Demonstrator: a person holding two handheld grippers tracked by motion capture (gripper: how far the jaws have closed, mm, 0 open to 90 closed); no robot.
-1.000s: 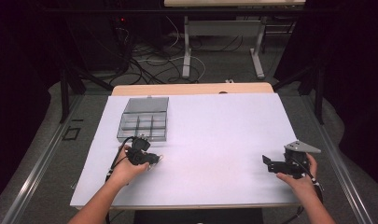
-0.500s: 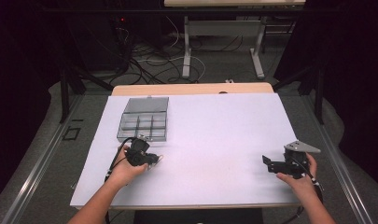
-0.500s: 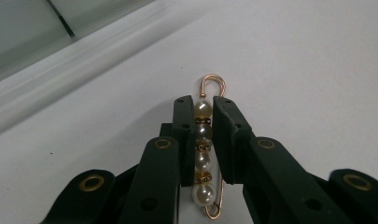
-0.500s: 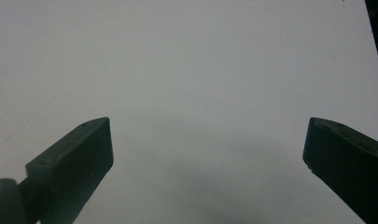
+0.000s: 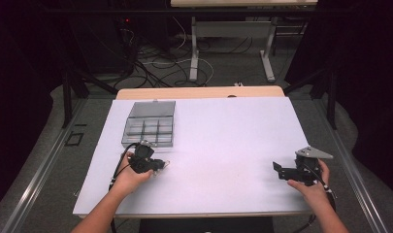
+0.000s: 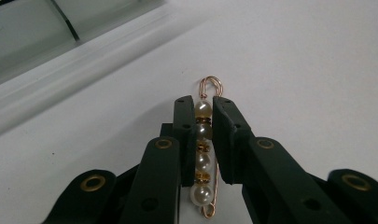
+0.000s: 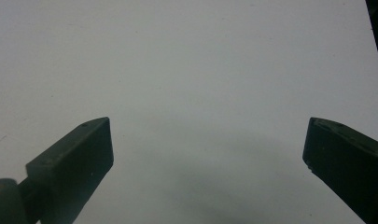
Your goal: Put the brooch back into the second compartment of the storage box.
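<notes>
nearest the camera in the high view, two forearms come in from the bottom edge, one hand on each gripper. the left gripper [image 5: 160,165] sits low over the white table [image 5: 223,141] at the near left. its jaws are squeezed tight on a pearl pin [image 6: 203,145], a gold wire pin strung with four pale beads and little gold spacers. in the left gripper view the pin runs lengthwise between the two black pads, with the wire loop poking out past the tips and the bottom bead and wire end hanging back toward the gripper body. looks like the pin is right at the table surface, can't tell if it's resting on it or lifted a hair.

over at the near right, the right gripper [image 5: 277,170] rests on the table with the grey three-cornered plate on top. its jaws are spread wide apart with nothing in them, just bare white table between the tips in the right gripper view [image 7: 207,149].

a bit further back, just beyond the left gripper, there's a clear plastic organizer box [image 5: 150,125] with small compartments, lid flipped open behind it.

past the far edge of the table, cables [image 5: 150,68] lie on the floor.
</notes>
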